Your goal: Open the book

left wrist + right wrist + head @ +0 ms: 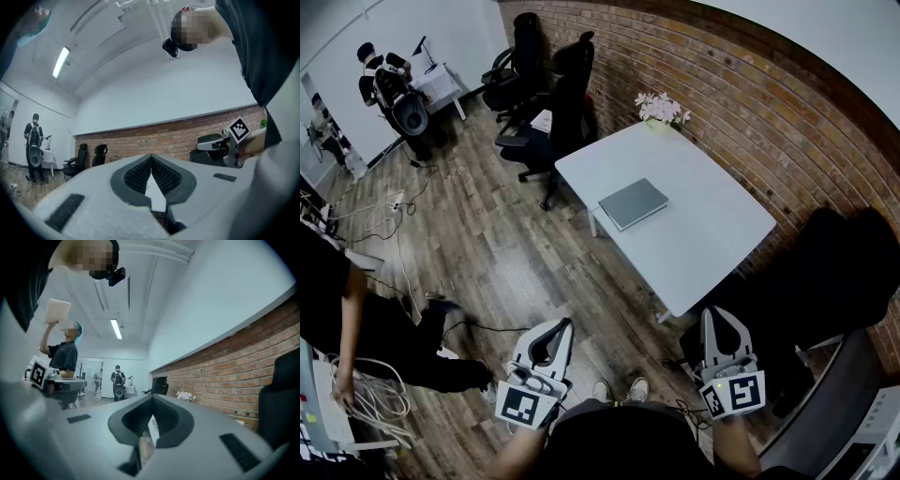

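Observation:
A closed grey book (633,203) lies flat on the white table (712,225), towards its left edge. Both grippers are held low and level, well short of the table's near corner and clear of the book. My left gripper (566,322) hangs over the wooden floor with its jaws shut and nothing between them; in the left gripper view (151,156) the ribbed pads meet at the tip. My right gripper (710,311) is near the table's front corner, and its pads also meet in the right gripper view (152,397), holding nothing.
White flowers (661,110) stand at the table's far corner by the brick wall (750,103). Black office chairs (555,103) crowd the table's far left end. A dark chair (834,272) sits on the right. A person (356,328) handles cables at the left.

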Demonstrator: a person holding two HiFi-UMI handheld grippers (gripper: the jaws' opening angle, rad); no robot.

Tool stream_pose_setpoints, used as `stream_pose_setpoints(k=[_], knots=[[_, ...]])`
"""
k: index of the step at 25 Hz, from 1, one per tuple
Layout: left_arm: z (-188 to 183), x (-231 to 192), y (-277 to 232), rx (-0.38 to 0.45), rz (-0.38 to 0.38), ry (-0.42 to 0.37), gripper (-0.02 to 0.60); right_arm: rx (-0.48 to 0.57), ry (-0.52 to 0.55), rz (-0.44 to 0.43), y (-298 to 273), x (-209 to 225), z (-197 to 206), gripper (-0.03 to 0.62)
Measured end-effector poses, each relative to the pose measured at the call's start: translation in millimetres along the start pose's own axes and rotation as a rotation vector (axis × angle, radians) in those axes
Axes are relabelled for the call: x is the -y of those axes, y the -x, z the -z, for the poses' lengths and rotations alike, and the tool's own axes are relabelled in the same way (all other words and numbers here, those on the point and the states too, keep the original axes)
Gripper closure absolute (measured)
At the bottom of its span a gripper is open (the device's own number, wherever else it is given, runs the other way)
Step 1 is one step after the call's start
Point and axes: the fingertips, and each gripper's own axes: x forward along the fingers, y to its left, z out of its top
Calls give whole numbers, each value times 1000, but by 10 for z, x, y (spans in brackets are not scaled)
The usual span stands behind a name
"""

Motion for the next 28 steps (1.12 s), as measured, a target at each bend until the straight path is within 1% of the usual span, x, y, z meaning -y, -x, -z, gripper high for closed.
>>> stream_pose_setpoints(k=[8, 12, 19, 24, 28], knots=[[46, -200, 86, 6, 3, 14, 557, -11, 8, 1, -125, -170, 35, 583], [82, -360, 136, 7, 1, 25, 557, 5, -33, 9, -222, -251, 16, 583], [266, -654, 249, -2, 15, 53, 557, 0, 10, 20, -416, -544, 47, 583], [395, -799, 170, -23, 33, 82, 557, -31, 1, 32, -616, -591, 151, 583], [495, -965, -85, -38, 41, 90, 557, -36, -7, 33, -937, -480, 208, 583]])
